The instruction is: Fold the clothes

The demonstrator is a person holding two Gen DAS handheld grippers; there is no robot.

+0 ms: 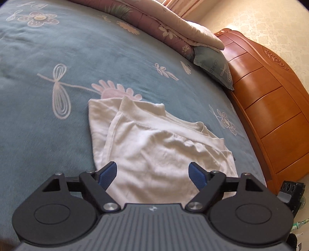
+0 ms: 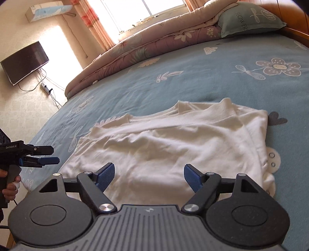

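A white shirt [image 1: 154,146] lies partly folded on the blue-green flowered bedspread [image 1: 58,48], its ribbed collar toward the far side. My left gripper [image 1: 152,168] hovers over the shirt's near edge, open, with nothing pressed between its blue pads. In the right wrist view the same shirt [image 2: 173,142] spreads wide across the bedspread [image 2: 212,81]. My right gripper [image 2: 149,168] stands open above its near hem, holding nothing. The left gripper [image 2: 55,154] also shows at the left edge of that view, beside the shirt's corner, held by a hand [image 2: 9,189].
A folded pink quilt [image 1: 154,21] and a green pillow [image 1: 212,61] lie along the far side of the bed. A wooden headboard [image 1: 270,96] borders it. A wall television [image 2: 25,61], a power strip [image 2: 46,87] and a bright window [image 2: 135,11] stand beyond.
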